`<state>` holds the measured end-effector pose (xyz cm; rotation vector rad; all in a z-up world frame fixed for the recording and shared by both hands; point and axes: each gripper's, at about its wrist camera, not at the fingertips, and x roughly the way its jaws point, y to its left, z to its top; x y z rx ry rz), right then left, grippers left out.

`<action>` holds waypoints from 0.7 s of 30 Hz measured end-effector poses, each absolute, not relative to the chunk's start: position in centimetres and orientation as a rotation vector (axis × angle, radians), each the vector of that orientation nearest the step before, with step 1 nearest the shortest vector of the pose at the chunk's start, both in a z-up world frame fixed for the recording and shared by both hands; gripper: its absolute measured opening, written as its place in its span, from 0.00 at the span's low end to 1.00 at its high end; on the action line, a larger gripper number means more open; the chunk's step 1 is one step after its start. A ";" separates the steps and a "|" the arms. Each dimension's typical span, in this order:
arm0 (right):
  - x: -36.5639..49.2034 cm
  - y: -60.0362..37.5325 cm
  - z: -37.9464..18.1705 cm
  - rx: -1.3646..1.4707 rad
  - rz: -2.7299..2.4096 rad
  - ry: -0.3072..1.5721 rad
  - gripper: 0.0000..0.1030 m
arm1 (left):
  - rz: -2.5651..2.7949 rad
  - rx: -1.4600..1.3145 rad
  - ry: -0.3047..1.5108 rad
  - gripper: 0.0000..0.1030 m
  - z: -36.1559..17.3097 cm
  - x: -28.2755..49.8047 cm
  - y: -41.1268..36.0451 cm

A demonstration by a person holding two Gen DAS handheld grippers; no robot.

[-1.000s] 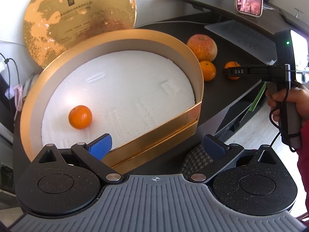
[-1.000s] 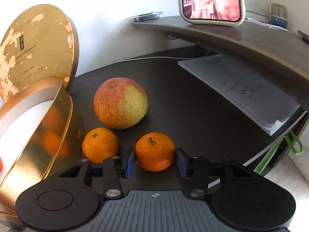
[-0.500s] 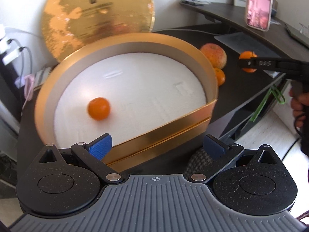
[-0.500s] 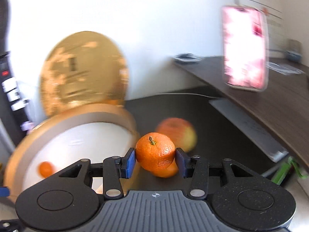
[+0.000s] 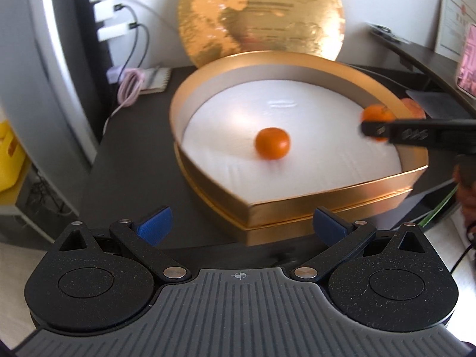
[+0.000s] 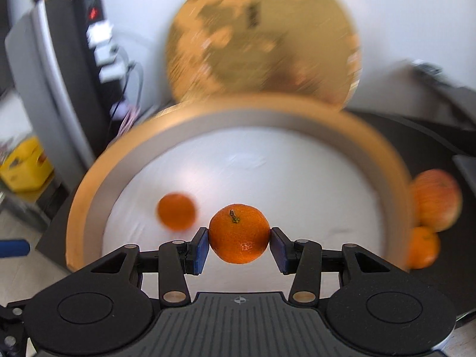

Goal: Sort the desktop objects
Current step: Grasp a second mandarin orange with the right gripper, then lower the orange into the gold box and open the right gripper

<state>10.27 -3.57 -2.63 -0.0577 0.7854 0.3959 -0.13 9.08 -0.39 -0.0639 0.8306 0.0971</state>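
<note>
The right claw (image 6: 239, 239) has a mandarin (image 6: 239, 233) squeezed between its two blue pads, stem up, hanging over the white liner of the gold box (image 6: 89, 184). In the left wrist view you can see that same claw poking in from the right over the box's far right rim, fruit still in its grip.

Just left of and a bit beyond the held fruit, a second mandarin (image 6: 176, 211) sits loose on the white liner inside the box. Off to the right of the claw, outside the gold wall, there's an apple (image 6: 436, 203) and a third mandarin (image 6: 422, 247) right in front of it, both on the dark desk (image 5: 134, 154). The box wall stands between those two and the claw.

So the count: three mandarins (one held, one in the box, one on the desk), one apple, one box, one lid.

The round gold lid (image 5: 261, 15) is propped upright against the wall straight behind the box. The left claw (image 5: 241, 226) is spread wide with nothing between its pads, sitting in front of the near corner of the box. Left of it there's a coiled pink cable (image 5: 131, 86) on the desk, and a yellow container (image 5: 9, 160) lower down off the desk edge. A pink-screened phone (image 5: 468, 68) is at the far right edge.
</note>
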 end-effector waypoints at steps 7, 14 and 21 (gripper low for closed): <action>11.1 -0.5 -4.2 -0.131 0.395 0.861 0.44 | 0.115 -0.105 0.833 1.00 -0.9 -0.7 11.3; 11.0 -0.4 -4.8 -0.137 0.393 0.877 0.44 | 0.118 -0.128 0.845 1.00 -1.3 -0.8 12.2; 10.9 -0.2 -4.7 -0.132 0.394 0.845 0.44 | 0.115 -0.123 0.839 1.00 -1.0 -1.1 11.9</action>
